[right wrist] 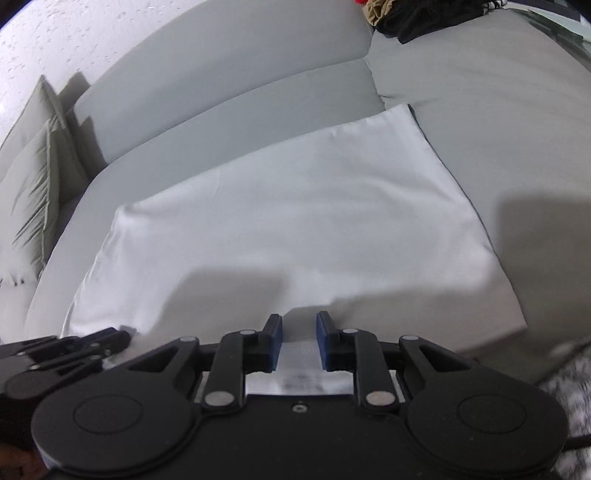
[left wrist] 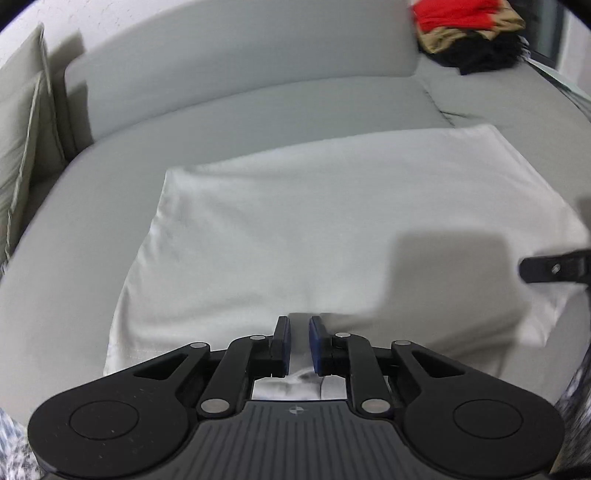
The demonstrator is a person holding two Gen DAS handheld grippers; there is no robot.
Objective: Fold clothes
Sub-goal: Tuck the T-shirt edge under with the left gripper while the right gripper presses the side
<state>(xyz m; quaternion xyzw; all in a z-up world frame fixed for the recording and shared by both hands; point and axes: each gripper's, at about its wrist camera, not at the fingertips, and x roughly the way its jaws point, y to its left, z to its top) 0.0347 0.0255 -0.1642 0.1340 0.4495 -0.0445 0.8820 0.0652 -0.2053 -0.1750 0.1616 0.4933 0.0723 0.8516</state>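
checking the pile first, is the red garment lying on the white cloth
No, the red garment sits on a heap of dark clothes at the sofa's far right corner, well apart from the white cloth spread on the seat.

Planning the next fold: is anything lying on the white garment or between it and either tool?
Nothing visible. The white garment lies bare on the sofa; left tool and right tool sit at its near edge. The clothes pile is far back.
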